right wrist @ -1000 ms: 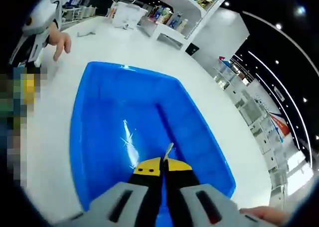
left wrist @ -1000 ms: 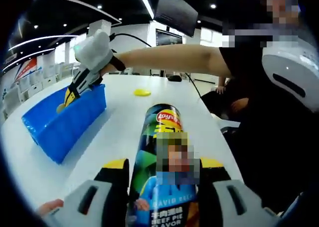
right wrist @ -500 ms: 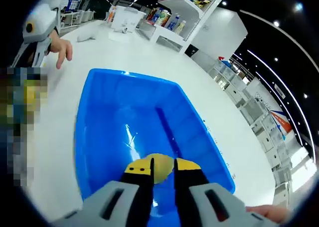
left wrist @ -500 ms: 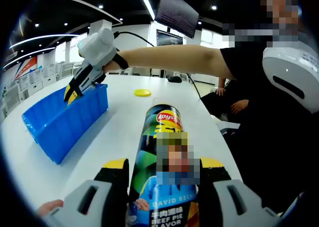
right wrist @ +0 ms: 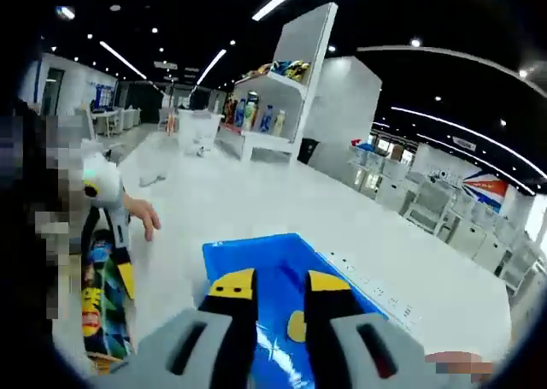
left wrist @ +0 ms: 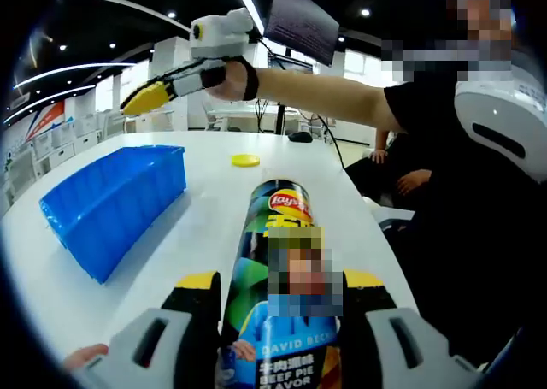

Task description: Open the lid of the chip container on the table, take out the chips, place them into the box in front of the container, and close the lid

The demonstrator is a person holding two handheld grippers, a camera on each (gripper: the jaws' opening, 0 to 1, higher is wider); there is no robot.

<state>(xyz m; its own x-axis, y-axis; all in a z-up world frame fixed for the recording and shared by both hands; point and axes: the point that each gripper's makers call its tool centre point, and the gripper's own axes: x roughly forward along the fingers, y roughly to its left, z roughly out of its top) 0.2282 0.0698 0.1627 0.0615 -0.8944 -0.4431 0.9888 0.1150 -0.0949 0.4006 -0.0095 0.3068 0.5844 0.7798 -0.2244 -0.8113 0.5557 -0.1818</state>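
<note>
The left tool [left wrist: 278, 299] clamps the Lay's chip can [left wrist: 280, 261], lying on the white surface [left wrist: 205, 209]. The right tool [right wrist: 269, 291], jaws apart and empty, hangs above the blue box [right wrist: 265, 261], where one chip [right wrist: 297, 327] lies. The yellow lid [left wrist: 245, 160] rests beyond the can.

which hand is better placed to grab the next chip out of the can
Right. The right tongs are open and empty, raised above the blue box where a chip already lies. The left tongs are clamped around the chip can, steadying it, so they look committed.
</note>
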